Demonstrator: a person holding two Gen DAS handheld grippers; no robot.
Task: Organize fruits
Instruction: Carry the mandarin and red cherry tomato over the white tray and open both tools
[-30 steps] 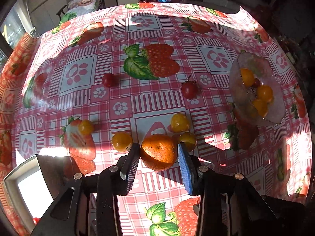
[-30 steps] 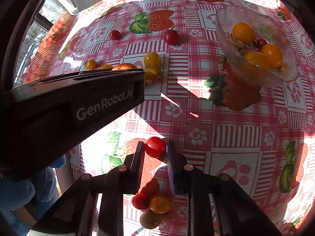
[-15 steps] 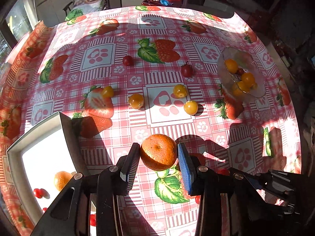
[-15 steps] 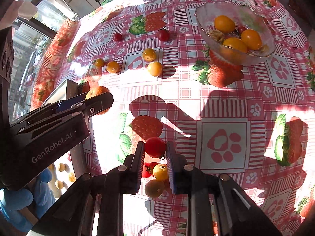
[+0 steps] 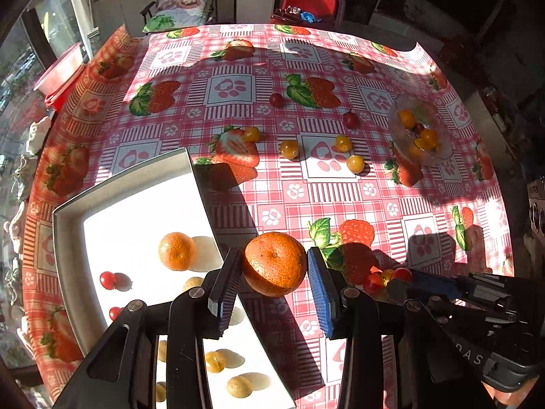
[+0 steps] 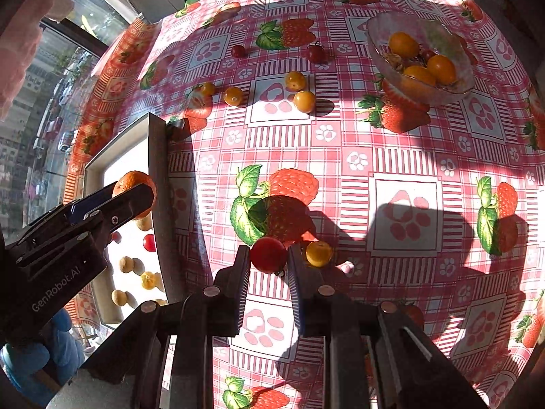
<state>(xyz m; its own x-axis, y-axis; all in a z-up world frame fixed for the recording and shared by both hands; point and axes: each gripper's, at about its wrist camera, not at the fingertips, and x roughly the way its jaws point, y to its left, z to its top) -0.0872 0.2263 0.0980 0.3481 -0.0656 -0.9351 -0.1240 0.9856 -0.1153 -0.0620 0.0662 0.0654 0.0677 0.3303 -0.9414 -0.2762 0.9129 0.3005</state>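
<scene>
The left claw [image 5: 274, 271] is gripping a round dimpled orange mandarin [image 5: 274, 264] by its sides, hovering by the white rectangular tray's [image 5: 68, 238] three-o'clock rim. The right claw [image 6: 269, 262] is pinching a small, probably squashable red cherry tomato [image 6: 268, 255] above the checked bench [image 6: 340, 187].

Hard, low sunlight, entering from the window side at left. Long dark shadows run rightward across the bench [image 6: 402, 156]. White tray [image 5: 112, 225] floor blown out by glare, detail lost there in both views. Glass bowl [image 6: 381, 47] glints. Room behind the bench is dim, near black. Strong fisheye curvature: checked pattern bends at the edges, corners vignetted black. Focus is sharp mid-frame; no motion blur noted.
</scene>
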